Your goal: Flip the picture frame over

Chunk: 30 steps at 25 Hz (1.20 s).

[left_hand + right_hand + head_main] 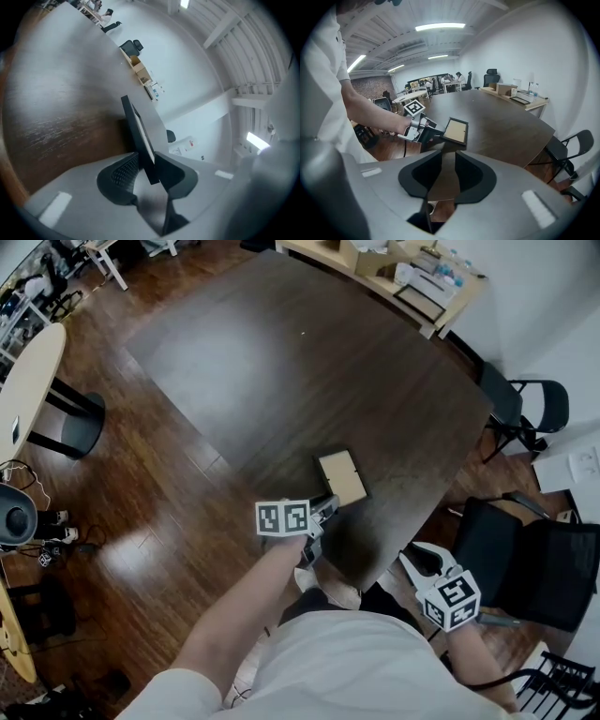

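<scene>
The picture frame (pixel 340 477) is found on the dark desk (pixel 281 362), near the edge that is closest to the person. Its tan face, bordered in black, is turned upwards. The near edge of the frame is grasped by the left tongs (pixel 328 505). In the left gripper view the frame (pixel 138 136) is seen edge-on as a thin dark slab, and it is pinched between the two jaws of the left tongs (pixel 149 161), which are pressed against it from both sides. In the right gripper view the frame (pixel 455 131) appears a little tilted, with the held edge raised slightly; whether its far edge touches the desk cannot be told.

The right tongs (pixel 417 559) are held beside the desk's edge, apart from the frame, over the wooden floor (pixel 141 521). In the right gripper view the jaws of the right tongs (pixel 444 157) are seen spread apart, and nothing is held between them; only the desk and the floor are seen through the gap.

A black office chair (pixel 525 559) is placed to the right of the desk.
</scene>
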Each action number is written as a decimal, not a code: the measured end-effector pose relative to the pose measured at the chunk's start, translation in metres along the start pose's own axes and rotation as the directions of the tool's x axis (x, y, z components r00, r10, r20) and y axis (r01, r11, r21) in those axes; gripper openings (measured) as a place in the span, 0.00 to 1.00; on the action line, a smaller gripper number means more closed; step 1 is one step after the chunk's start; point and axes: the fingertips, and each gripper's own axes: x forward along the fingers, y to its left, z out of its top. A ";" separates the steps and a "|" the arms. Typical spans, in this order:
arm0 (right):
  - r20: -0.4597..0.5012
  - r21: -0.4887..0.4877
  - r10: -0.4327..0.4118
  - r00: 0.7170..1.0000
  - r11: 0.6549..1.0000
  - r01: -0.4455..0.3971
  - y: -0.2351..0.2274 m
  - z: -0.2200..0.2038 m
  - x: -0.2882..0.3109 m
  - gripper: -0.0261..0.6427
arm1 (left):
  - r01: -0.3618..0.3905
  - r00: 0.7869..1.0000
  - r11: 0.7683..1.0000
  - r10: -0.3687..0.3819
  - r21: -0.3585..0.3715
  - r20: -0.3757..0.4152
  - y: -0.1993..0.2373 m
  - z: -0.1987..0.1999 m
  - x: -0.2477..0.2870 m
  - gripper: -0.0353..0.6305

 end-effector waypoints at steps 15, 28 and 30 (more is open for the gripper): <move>0.021 -0.048 0.049 0.999 0.998 -0.048 0.010 -0.027 -0.019 0.18 | -0.417 0.906 0.851 0.419 0.318 0.064 0.003 -0.001 -0.025 0.22; 0.168 -0.222 0.194 0.967 0.963 -0.155 0.000 -0.088 -0.110 0.18 | -0.371 0.924 0.765 0.246 0.527 0.293 -0.179 -0.161 -0.121 0.22; 0.175 -0.238 0.216 0.961 0.956 -0.171 0.001 -0.103 -0.131 0.18 | -0.347 0.930 0.768 0.208 0.538 0.302 -0.210 -0.201 -0.122 0.22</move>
